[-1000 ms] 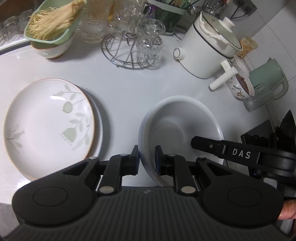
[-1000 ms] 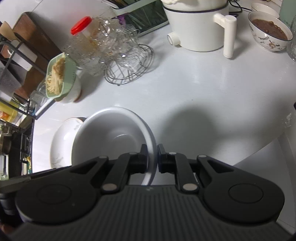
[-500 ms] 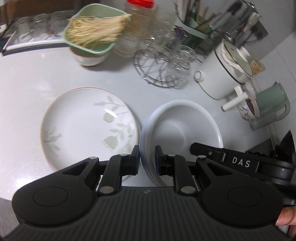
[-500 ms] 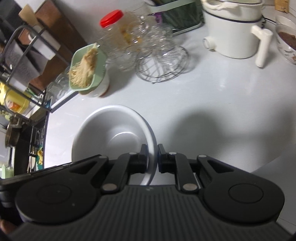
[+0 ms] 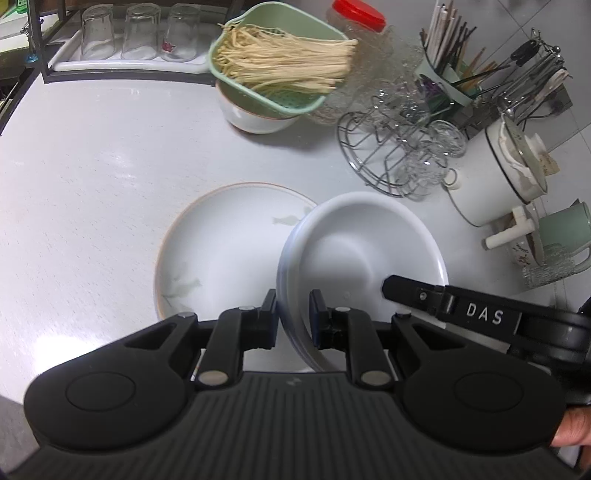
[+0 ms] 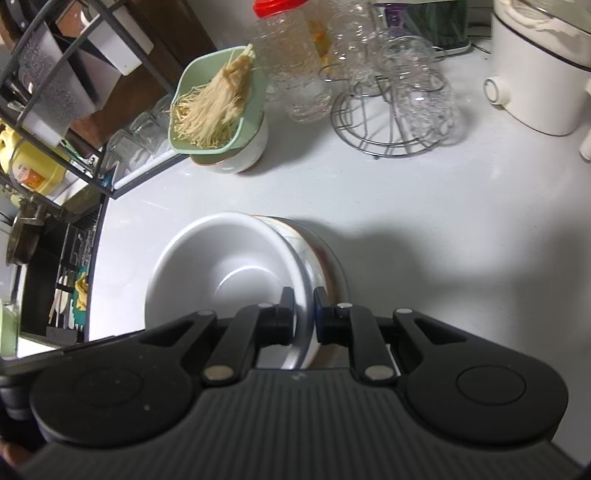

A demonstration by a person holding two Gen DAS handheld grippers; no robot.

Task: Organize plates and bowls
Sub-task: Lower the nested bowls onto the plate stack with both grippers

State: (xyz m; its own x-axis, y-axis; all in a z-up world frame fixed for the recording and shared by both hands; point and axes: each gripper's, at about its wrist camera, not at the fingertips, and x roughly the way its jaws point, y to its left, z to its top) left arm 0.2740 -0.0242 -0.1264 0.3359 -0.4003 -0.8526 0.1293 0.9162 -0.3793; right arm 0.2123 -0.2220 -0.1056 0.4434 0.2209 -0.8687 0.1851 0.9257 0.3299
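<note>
A plain white bowl [image 5: 362, 251] is held off the counter by both grippers. My left gripper [image 5: 292, 314] is shut on its near left rim. My right gripper [image 6: 304, 317] is shut on the opposite rim; its finger also shows in the left wrist view [image 5: 413, 293]. The bowl [image 6: 229, 273] hangs partly over a leaf-patterned plate [image 5: 221, 251] lying on the white counter. In the right wrist view only the plate's edge [image 6: 325, 254] shows behind the bowl.
A green colander of noodles [image 5: 280, 70] sits on a white bowl behind the plate. A wire rack with glass cups [image 5: 399, 147], a white pot [image 5: 502, 173], a green mug [image 5: 565, 232], a utensil holder [image 5: 450, 74] and upturned glasses [image 5: 140, 33] stand around.
Both grippers have carried the white bowl leftward; it now overlaps the patterned plate. The views have pulled back and higher over the counter.
</note>
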